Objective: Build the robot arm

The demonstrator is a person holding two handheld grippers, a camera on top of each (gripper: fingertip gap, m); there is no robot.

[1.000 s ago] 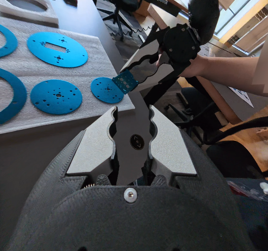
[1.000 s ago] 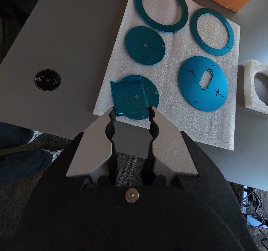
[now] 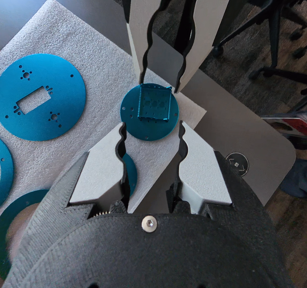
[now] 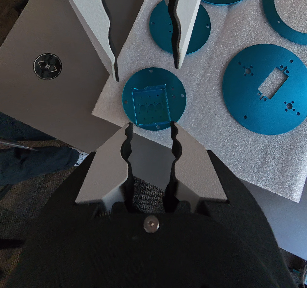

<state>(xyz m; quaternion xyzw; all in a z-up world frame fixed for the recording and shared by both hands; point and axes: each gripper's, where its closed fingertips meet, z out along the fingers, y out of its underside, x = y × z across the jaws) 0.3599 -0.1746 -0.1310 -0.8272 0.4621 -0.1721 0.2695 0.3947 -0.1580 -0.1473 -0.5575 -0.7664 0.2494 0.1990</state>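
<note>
Blue bracket (image 3: 154,103) laid on small blue disc (image 3: 149,130)
Left gripper (image 3: 152,123) and right gripper (image 4: 151,124) are held spread apart at opposite edges; nothing is gripped

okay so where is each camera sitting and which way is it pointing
Left wrist view: on the left claw, looking down over its open fingers at the bracket on a small disc; the right claw enters opposite.
Right wrist view: on the right claw, looking down at the same bracket; the left claw enters opposite.
Shared: bracket, disc, foam sheet, both claws.
</note>
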